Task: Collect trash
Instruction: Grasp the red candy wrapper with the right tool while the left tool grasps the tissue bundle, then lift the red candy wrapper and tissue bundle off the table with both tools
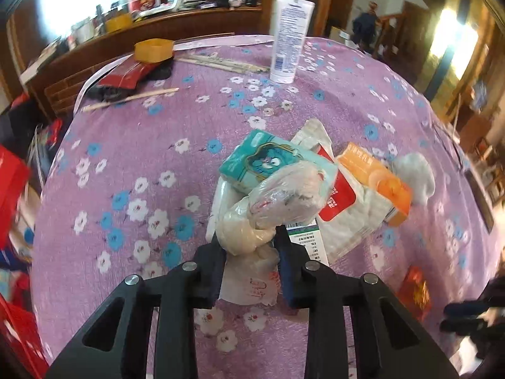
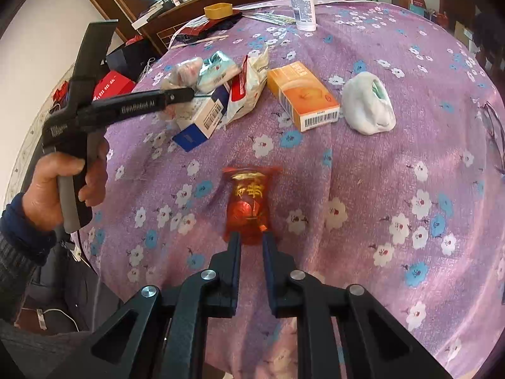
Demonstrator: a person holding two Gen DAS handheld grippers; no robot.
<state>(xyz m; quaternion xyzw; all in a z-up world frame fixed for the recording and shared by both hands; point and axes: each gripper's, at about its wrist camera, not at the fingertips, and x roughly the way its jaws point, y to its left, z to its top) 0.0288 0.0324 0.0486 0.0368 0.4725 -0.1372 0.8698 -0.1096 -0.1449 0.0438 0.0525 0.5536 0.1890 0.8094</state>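
My left gripper [image 1: 249, 237] is shut on a crumpled clear plastic bag [image 1: 277, 199] and holds it above the trash pile; it also shows in the right wrist view [image 2: 181, 93]. Under it lie a teal tissue pack [image 1: 268, 161], a white and red wrapper [image 1: 341, 202], an orange box [image 1: 375, 180] and a white and blue box [image 2: 202, 117]. My right gripper [image 2: 251, 237] is shut on a red and gold candy wrapper [image 2: 249, 202] lying on the purple flowered tablecloth [image 2: 378, 164]. A crumpled white tissue [image 2: 369, 104] lies right of the orange box [image 2: 303, 94].
A white tube [image 1: 290, 38] stands at the far side of the table. A yellow tape roll [image 1: 153, 50], a red packet [image 1: 129, 74] and chopsticks [image 1: 129, 99] lie at the far left. A wooden sideboard [image 1: 157, 22] with clutter stands behind. Red boxes [image 2: 112, 85] sit beyond the left edge.
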